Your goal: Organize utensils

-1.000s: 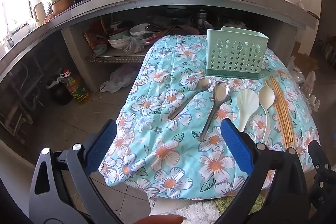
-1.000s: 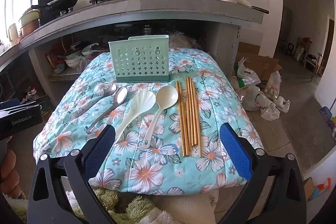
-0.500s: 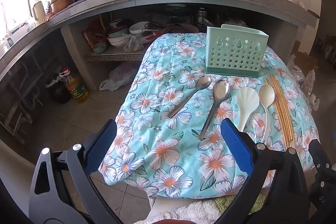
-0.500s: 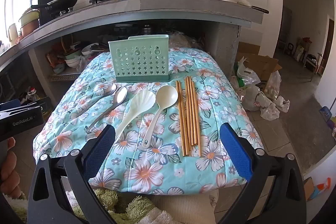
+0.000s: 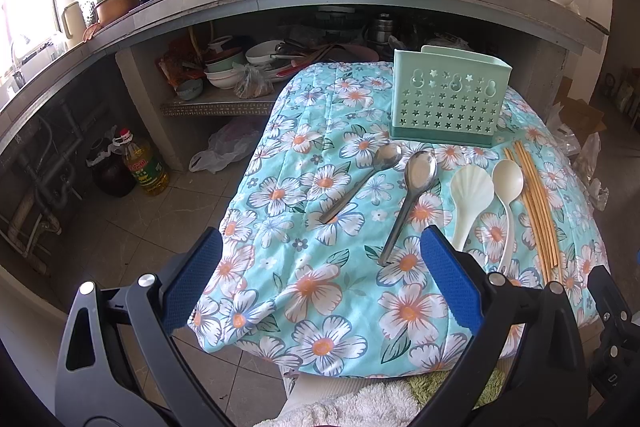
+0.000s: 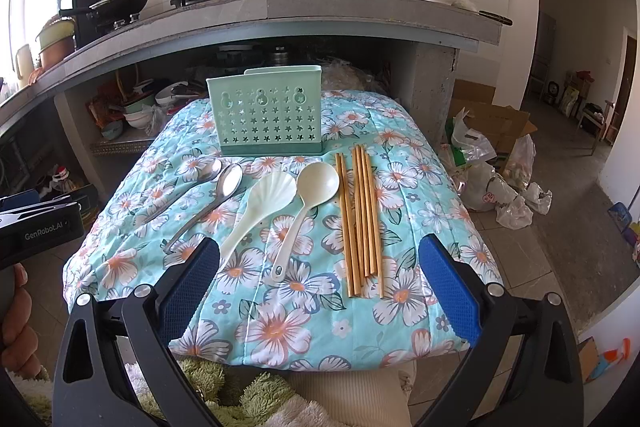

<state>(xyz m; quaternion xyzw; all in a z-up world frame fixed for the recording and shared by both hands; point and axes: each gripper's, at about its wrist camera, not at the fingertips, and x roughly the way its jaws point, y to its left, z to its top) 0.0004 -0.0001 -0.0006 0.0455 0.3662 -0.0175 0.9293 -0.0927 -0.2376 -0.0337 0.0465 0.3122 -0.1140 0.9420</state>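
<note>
Not much changed in the last sec, left cam just tipped down a bit. Both grippers, left (image 5: 320, 279) & right (image 6: 320, 279), hang w/ jaws wide open, holding nothing. Spoons (image 6: 228, 183), ladles (image 6: 316, 179) & chopsticks (image 6: 360, 219) all lie on the bench in front of the green holder (image 6: 266, 115), so sorting hasn't started imo

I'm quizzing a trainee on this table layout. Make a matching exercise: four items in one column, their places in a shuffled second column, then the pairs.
Items:
1. green utensil holder
2. wooden chopsticks
3. two metal spoons
4. shell-shaped white spoon

Places:
A. leftmost in the utensil row
B. far end of the table, upright
C. rightmost in the row
D. between a metal spoon and the round white spoon

Pairs: 1-B, 2-C, 3-A, 4-D
</note>
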